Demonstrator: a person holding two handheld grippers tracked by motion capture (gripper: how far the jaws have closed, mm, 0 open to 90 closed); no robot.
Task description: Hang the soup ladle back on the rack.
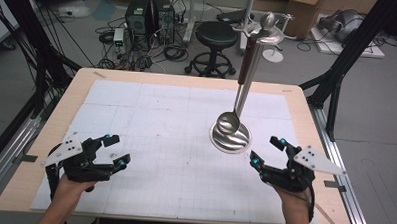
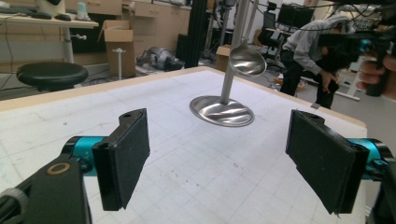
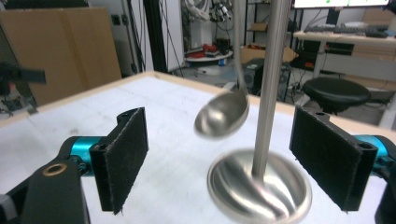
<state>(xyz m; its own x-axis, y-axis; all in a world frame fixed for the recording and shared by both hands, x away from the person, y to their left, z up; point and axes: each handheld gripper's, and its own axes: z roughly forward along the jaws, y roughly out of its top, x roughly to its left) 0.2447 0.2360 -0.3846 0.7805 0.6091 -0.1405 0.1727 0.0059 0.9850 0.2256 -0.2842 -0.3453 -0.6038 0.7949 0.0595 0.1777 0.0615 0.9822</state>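
Note:
A steel rack stands on its round base [image 1: 230, 139] right of the table's middle, with a tall pole [image 1: 253, 69] and hooks at the top. A ladle hangs from a hook by its dark handle, its bowl [image 1: 227, 122] just above the base. My left gripper [image 1: 119, 150] rests low at the front left, open with nothing between its jaws. My right gripper [image 1: 264, 150] is at the front right, close to the base, open and holding nothing. In the right gripper view the ladle bowl [image 3: 222, 116] and pole [image 3: 271, 84] stand beyond the right gripper [image 3: 219, 158]. The left gripper [image 2: 219, 154] faces the base [image 2: 222, 112] from farther off.
A white gridded mat [image 1: 175, 141] covers the wooden table [image 1: 77, 88]. Behind the table are a black stool [image 1: 216, 35], computer towers [image 1: 150, 15] and floor cables. Black frame posts [image 1: 348, 52] flank the sides. A person in a grey hoodie [image 2: 308, 42] stands off beyond the far corner.

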